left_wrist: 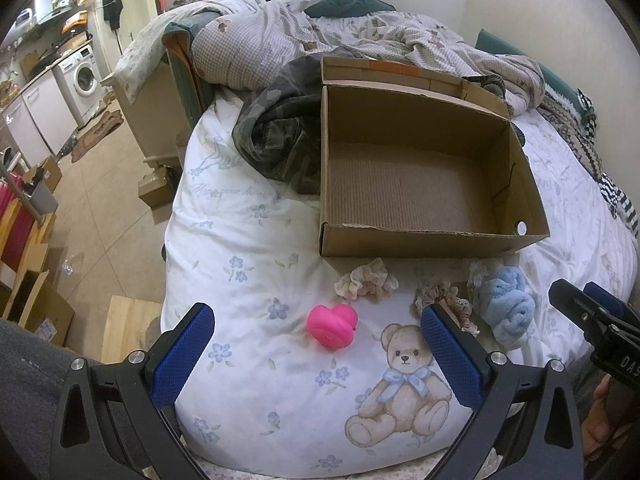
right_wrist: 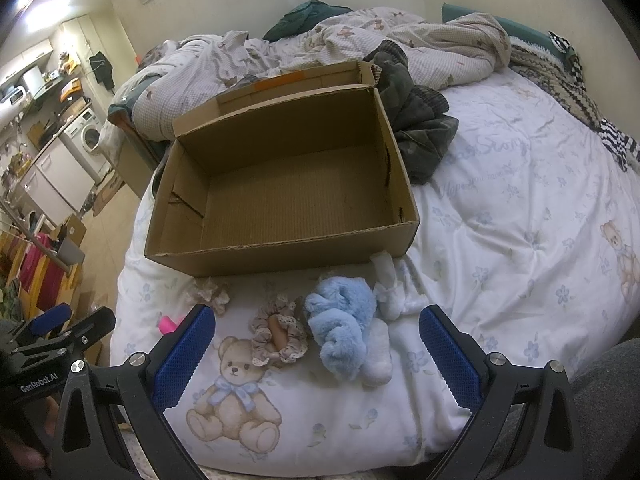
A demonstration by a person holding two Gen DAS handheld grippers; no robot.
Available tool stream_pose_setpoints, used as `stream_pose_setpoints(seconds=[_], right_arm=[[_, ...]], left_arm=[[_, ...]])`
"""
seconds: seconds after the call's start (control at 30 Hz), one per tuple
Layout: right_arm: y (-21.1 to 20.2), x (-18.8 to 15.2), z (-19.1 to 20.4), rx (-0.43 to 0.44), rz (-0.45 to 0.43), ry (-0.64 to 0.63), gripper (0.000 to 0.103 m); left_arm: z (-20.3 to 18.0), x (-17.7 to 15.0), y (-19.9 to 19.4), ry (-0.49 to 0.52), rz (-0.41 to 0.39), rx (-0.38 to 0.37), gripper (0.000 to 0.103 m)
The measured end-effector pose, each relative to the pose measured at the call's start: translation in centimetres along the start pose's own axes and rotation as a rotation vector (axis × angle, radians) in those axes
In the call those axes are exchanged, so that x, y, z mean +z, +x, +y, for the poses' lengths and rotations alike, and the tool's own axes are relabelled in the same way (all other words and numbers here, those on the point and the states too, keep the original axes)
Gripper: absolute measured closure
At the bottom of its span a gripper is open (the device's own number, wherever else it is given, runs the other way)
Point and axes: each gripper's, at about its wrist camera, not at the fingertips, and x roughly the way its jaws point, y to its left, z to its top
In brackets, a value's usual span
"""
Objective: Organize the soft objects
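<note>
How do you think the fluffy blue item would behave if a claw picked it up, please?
The fluffy light-blue plush bundle looks soft and twisted, so it would probably squash and droop. Its pile suggests it is light and unlikely to roll.

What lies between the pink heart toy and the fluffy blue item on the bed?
In the left wrist view, a beige lace scrunchie lies between the pink heart toy and the fluffy blue item, partly hidden behind one finger of the left gripper.

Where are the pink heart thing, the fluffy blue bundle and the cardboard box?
pink heart [left_wrist: 331, 325], left wrist view, middle of its top.
fluffy blue bundle [right_wrist: 340, 320], right wrist view, its centre fold.
cardboard box [left_wrist: 420, 238], left wrist view, near outer wall.
</note>
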Motion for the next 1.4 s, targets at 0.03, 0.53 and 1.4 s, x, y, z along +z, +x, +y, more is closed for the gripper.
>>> stream_pose_setpoints(seconds=[0.03,0.53,1.4], right_arm=[[-0.1,0.0,0.0,0.000,0.000,-0.001,0.000],[-0.3,0.4,0.3,0.014,0.011,-0.019,0.000],[6.0,4.8,-8.1,0.070,0.276,0.178,0.000]], left_arm=[[0.0,0.0,0.0,0.001,0.000,0.001,0.000],[0.7,-0.4,0.0,-0.009,0.050,-0.012,0.000],[0.9,0.5,11.8,-0.095,0.484,-0.072,0.024]])
